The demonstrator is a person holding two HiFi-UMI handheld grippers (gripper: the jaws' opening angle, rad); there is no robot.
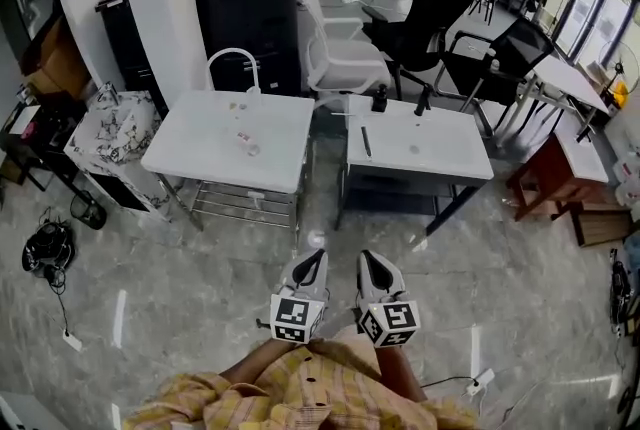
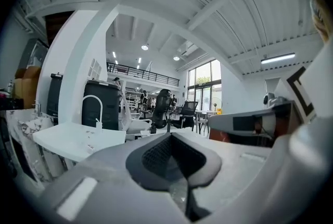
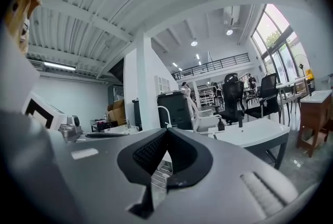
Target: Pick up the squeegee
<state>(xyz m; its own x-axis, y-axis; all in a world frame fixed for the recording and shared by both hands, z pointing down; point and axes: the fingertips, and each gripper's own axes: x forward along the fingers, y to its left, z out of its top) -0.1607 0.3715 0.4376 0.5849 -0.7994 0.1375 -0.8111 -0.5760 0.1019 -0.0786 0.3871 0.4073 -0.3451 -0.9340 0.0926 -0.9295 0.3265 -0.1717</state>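
Head view, squeegee [image 1: 366,140] well beyond right hand-held gripper [image 1: 368,258]

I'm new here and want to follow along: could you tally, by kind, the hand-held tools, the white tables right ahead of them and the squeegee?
Tools: 2 (left tool, right tool)
White tables: 2 (left table, right table)
Squeegee: 1, on the right table
Total: 5

The head camera looked steeply down at the floor [image 1: 180,308], well back from the faucet surface [image 1: 200,143] and the neighbouring surface [image 1: 440,153]. Cameras on the left hand-held gripper [image 1: 318,256] and right hand-held gripper [image 1: 366,256] faced roughly level toward both. All three views shared the black cabinet [image 1: 247,8].
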